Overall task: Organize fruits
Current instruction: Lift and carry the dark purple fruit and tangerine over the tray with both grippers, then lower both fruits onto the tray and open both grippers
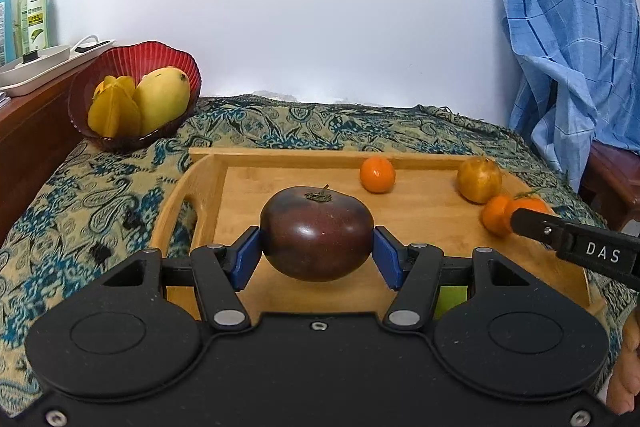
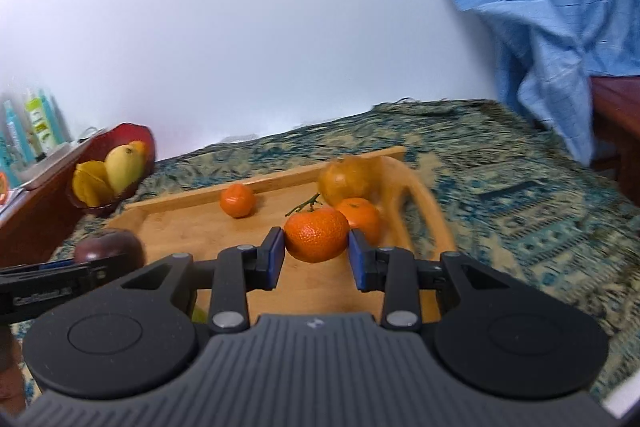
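My left gripper (image 1: 317, 245) is shut on a dark purple round fruit (image 1: 317, 231) and holds it above the wooden tray (image 1: 208, 183). My right gripper (image 2: 317, 251) is shut on a stemmed tangerine (image 2: 316, 234) over the tray's right side (image 2: 432, 211). On the tray lie a second tangerine (image 2: 360, 217), a third tangerine (image 1: 377, 174) near the far rim, and a yellow-brown round fruit (image 1: 479, 179). A red bowl (image 1: 120, 63) at the far left holds a mango (image 1: 162, 99) and a starfruit (image 1: 114, 109).
The tray sits on a patterned blue and beige cloth (image 1: 100, 195). A wooden side table (image 1: 28, 123) with bottles and a white tray stands at the left. A blue checked cloth (image 1: 572, 39) hangs over a chair at the right. A green object (image 1: 452, 301) shows under the left gripper.
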Action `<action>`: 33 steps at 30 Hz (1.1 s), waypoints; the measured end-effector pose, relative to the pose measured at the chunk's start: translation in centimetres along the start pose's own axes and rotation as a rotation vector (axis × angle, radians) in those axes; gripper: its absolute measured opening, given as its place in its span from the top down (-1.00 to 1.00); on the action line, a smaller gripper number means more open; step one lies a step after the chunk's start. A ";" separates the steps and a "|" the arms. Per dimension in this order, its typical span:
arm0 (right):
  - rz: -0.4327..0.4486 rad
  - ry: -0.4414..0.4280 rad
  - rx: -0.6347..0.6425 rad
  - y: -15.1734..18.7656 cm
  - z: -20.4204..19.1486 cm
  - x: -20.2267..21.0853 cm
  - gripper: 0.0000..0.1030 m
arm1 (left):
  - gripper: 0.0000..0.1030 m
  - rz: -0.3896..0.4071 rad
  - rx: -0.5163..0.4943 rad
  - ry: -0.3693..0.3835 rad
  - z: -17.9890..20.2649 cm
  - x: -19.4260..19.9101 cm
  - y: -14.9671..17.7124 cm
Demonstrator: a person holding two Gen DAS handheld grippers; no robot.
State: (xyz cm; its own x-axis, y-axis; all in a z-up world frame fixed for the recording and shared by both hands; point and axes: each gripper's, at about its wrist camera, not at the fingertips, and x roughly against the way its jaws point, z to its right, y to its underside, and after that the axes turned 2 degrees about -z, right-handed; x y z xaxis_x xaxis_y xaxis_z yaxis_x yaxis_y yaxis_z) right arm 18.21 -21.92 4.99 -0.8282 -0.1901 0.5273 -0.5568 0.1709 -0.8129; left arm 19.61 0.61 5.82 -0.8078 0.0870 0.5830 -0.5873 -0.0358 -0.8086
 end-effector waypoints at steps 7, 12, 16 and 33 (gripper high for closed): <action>-0.058 -0.058 0.025 -1.8 -1.2 -4.0 0.26 | -0.12 -0.018 0.008 -0.028 -0.7 -2.9 -1.6; -0.089 -0.067 0.018 -2.8 -1.7 -7.1 0.26 | -0.12 -0.038 0.034 -0.041 -1.4 -5.1 -2.7; -0.113 -0.047 0.029 -3.5 -2.3 -9.4 0.26 | -0.12 -0.051 0.063 -0.052 -1.9 -6.9 -3.5; -0.172 0.004 0.071 -4.2 -2.2 -12.8 0.25 | -0.13 -0.056 0.034 -0.074 -1.5 -9.9 -3.8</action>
State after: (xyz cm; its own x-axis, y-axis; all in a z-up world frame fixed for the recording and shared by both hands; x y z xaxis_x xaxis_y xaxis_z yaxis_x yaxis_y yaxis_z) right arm 31.06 -18.07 2.22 -0.7217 -0.2069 0.6605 -0.6841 0.0680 -0.7262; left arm 29.91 1.36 3.04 -0.7744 0.0161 0.6325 -0.6320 -0.0668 -0.7721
